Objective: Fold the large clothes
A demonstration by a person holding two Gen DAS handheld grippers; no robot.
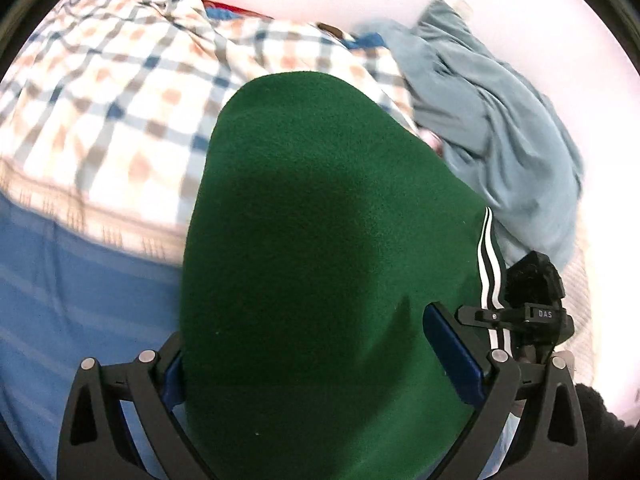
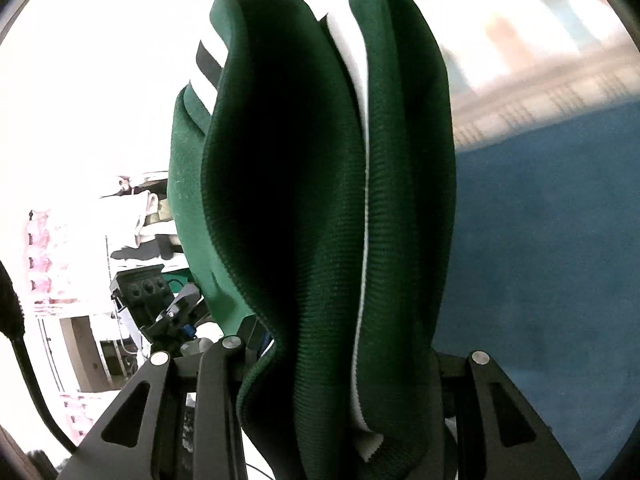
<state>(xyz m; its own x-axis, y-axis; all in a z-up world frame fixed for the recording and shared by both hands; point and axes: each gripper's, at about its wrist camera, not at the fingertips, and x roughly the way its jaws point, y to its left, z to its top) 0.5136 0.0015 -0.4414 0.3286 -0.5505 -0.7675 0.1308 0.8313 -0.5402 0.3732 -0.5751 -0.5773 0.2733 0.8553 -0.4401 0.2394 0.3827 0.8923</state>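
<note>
- Bedding first: a blue sheet (image 1: 80,280) lies at 8 o'clock in the left wrist view, with a checked quilt (image 1: 120,80) at 10 o'clock.
- Grey-blue garment (image 1: 480,120) lies crumpled at 2 o'clock, apparently not yet folded.
- Green garment (image 1: 320,240) with white stripes hangs lifted, filling the centre of both views; in the right wrist view it shows several bunched layers, so folding seems partway, with laying down and smoothing left.
- Left gripper (image 1: 320,360) stands wide, cloth between its pads.
- Right gripper (image 2: 340,380) clamps the layered edge.
</note>
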